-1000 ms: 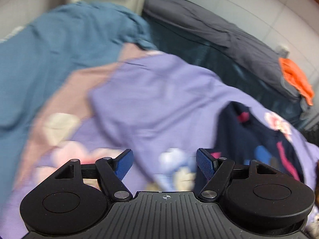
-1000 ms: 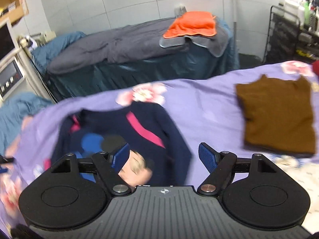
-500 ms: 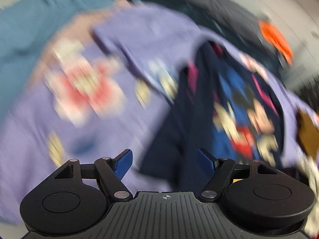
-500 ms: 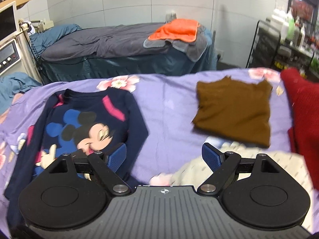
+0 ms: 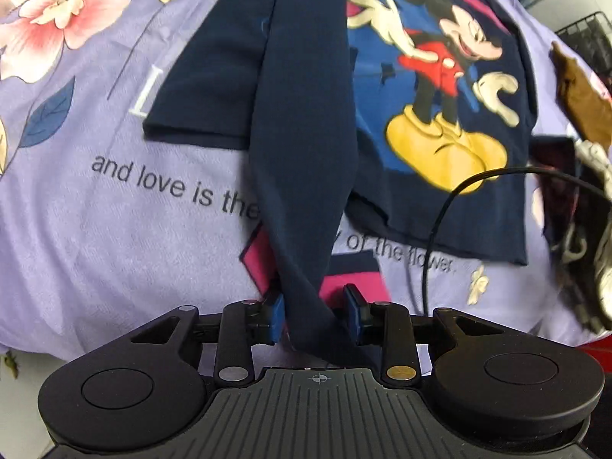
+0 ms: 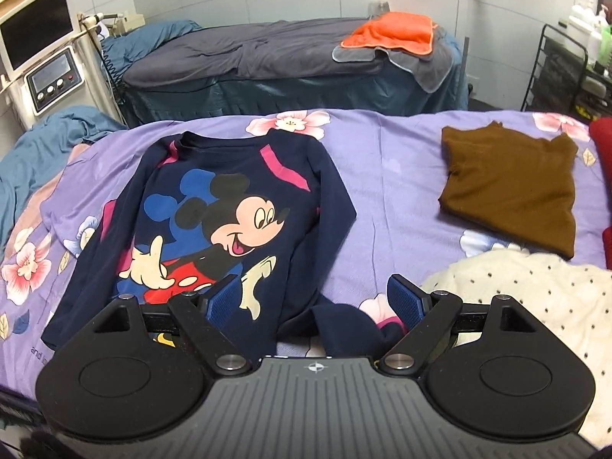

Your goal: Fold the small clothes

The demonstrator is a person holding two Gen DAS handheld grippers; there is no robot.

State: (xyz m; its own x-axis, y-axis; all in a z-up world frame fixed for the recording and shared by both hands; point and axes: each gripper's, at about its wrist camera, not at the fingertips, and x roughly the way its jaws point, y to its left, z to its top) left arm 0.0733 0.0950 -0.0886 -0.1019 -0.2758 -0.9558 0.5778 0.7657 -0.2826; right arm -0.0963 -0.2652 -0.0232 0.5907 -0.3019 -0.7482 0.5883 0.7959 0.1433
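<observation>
1. The navy shirt (image 6: 229,206) has long sleeves, pink stripes and a big cartoon mouse print, and it lies flat, front up, on the purple flowered bedsheet (image 6: 382,176).
2. Its one sleeve (image 5: 302,145) stretches long over the sheet, and the other sleeve (image 6: 340,313) is bunched near the hem.
3. A brown folded garment (image 6: 512,187) lies well apart, to the right.

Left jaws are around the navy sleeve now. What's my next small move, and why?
Probably finish closing the left gripper on the sleeve. Its jaws have just been closing, the sleeve runs between them, but gaps still show beside the cloth, so lifting now would likely slip.
</observation>
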